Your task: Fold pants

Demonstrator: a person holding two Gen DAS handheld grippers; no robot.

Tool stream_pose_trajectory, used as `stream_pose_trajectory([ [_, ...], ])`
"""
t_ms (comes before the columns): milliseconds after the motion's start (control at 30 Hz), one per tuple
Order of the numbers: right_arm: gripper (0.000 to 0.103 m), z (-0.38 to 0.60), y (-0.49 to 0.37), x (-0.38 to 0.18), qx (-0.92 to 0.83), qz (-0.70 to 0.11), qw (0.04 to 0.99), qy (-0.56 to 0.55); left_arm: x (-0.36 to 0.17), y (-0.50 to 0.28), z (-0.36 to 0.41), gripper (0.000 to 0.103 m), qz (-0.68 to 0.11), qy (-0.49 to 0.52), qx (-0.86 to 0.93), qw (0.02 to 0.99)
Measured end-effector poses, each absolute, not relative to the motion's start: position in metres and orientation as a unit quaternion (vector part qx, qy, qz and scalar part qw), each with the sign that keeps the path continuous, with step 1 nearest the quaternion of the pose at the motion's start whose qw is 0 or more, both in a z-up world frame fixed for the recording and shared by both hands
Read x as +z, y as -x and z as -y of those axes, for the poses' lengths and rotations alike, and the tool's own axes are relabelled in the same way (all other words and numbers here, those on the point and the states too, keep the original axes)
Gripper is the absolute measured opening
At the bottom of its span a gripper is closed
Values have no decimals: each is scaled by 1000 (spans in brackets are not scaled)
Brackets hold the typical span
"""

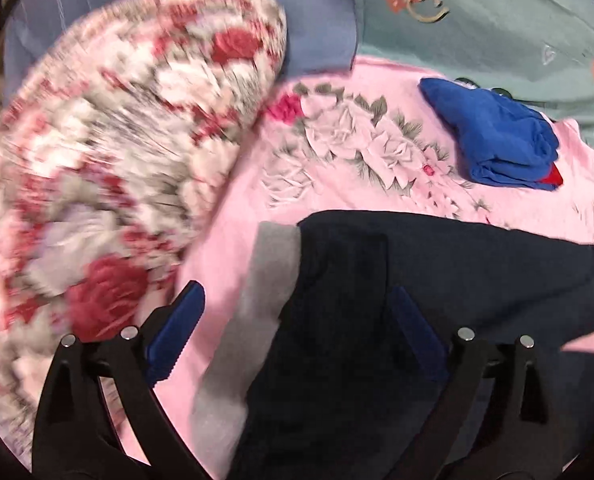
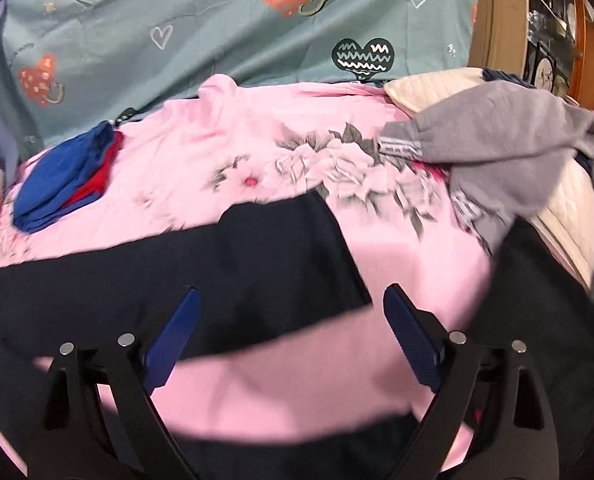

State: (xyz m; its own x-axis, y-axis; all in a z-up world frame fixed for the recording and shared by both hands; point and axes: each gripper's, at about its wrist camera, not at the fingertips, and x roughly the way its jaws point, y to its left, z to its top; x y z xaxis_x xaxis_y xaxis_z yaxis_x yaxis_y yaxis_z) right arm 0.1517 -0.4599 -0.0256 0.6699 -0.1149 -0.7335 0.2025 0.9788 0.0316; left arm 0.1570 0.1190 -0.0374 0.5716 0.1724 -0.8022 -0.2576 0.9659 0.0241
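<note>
Both claws spread wide over dark navy pants on a pink floral sheet.

The left gripper (image 1: 297, 320) hangs with its blue pads far apart, pinching nothing, above the pants (image 1: 397, 300) at their grey band (image 1: 265, 292) (waistband or cuff, hard to tell in the blur). The right gripper (image 2: 293, 324) is likewise splayed and empty over the pants' far edge and bare pink sheet (image 2: 257, 380). Farther out lie a folded blue-and-red garment (image 1: 493, 140), a grey garment (image 2: 497, 148) at the right, a red-flowered quilt (image 1: 117, 140) at the left and a teal heart-print cover (image 2: 217, 32) behind.

black gripper (image 1: 299, 302), blue ribbed pads (image 2: 411, 338), silver screws
</note>
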Motion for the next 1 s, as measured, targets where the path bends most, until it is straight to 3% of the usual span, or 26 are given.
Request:
stream_pose_trajectory([
  [200, 93, 473, -195, -49, -103, -423, 897, -74, -79, -199, -142, 96, -518, 126, 109, 839],
  [433, 93, 491, -246, -61, -97, -437, 889, -96, -82, -227, -128, 96, -524, 74, 101, 842],
  [467, 88, 491, -253, -63, -96, -446, 885, -92, -82, -228, -126, 96, -524, 66, 103, 843],
  [500, 63, 490, -260, -67, -93, -461, 878, -87, -81, -230, -123, 94, -521, 57, 102, 845],
  [533, 55, 490, -265, -70, -87, -469, 874, -88, -80, -231, -121, 86, -518, 51, 101, 848],
  [567, 26, 490, -267, -67, -77, -465, 877, -93, -80, -231, -119, 76, -514, 46, 96, 851],
  [600, 14, 490, -268, -65, -60, -469, 874, -110, -79, -232, -118, 51, -512, 43, 87, 854],
  [633, 13, 489, -268, -62, -60, -467, 875, -115, -77, -232, -112, 36, -513, 41, 61, 855],
  [733, 12, 489, -261, -38, -68, -423, 897, -105, -69, -228, -101, 32, -498, -1, 77, 864],
  [867, 13, 501, -262, -26, -93, -386, 910, -121, -36, -223, -105, 33, -438, 30, 104, 893],
  [933, 21, 500, -269, -37, -111, -391, 908, -104, -32, -230, -98, 33, -421, 17, 123, 899],
  [1000, 48, 503, -281, -63, -138, -437, 883, -104, -40, -242, -95, 35, -430, 27, 131, 893],
])
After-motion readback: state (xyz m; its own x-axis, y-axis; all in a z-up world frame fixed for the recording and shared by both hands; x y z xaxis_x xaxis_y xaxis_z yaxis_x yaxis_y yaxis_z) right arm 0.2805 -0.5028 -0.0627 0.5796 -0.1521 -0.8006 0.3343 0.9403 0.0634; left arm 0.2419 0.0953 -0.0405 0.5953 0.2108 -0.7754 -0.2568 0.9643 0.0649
